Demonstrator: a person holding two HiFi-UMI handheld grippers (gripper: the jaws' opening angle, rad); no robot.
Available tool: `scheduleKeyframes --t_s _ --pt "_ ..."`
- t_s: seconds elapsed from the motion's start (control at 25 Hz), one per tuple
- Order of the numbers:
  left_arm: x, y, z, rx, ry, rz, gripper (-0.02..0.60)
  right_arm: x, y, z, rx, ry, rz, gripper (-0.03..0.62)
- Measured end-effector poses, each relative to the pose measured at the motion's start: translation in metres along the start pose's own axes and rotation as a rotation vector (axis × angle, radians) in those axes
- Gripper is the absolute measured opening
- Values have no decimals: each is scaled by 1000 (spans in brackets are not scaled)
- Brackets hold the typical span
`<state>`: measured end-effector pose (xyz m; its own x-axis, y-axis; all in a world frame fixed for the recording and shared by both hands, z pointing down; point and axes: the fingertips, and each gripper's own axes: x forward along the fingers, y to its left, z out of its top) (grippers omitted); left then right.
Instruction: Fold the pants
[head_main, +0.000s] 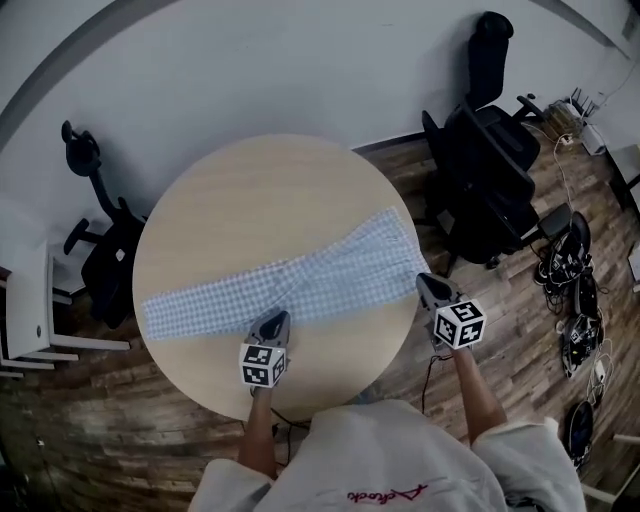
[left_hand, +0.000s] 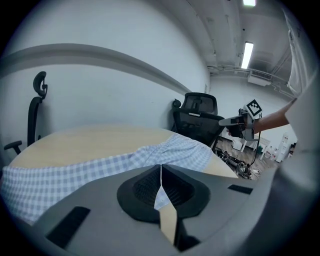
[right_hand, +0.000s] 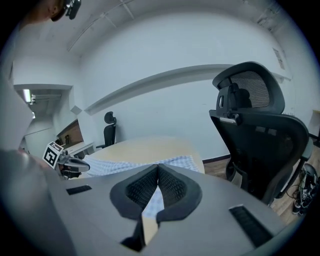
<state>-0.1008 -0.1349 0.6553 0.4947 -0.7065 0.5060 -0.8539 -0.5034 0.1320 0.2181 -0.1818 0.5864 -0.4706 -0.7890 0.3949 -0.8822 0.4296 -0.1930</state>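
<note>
On the table (head_main: 250, 190), I see the pants (head_main: 320, 275) stretched near-left to far-right, with left gripper (head_main: 277, 319) and right gripper (head_main: 424, 282) both closed, empty.

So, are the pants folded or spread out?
Spread lengthwise: the pants lie flat, stretched across the round table; no crosswise fold shows.

Red script (head_main: 387, 494) on your shirt (head_main: 400, 450): not legible. Left cube (head_main: 262, 365), right cube (head_main: 460, 323): square markers only, nothing readable.

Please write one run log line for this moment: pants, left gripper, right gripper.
pants: flat across round table | left gripper: shut, over pants' near edge | right gripper: shut, by table's right edge
</note>
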Motion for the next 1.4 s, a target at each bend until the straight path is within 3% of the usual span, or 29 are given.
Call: scheduleKeyframes --t_s 0.28,0.72,1.04,1.2,1.4 --pt "0 20 -6 -65 4 72 35 36 -22 19 -24 26 24 31" --pt "9 32 -23 -74 84 109 35 66 -51 18 -74 106 58 31" --pt "32 37 -20 -113 136 186 35 114 -92 21 -128 179 135 31" --pt "44 37 -21 -61 206 194 37 146 -101 20 -210 237 221 31" --pt "59 37 -31 50 337 171 37 178 -110 3 -446 391 328 31"
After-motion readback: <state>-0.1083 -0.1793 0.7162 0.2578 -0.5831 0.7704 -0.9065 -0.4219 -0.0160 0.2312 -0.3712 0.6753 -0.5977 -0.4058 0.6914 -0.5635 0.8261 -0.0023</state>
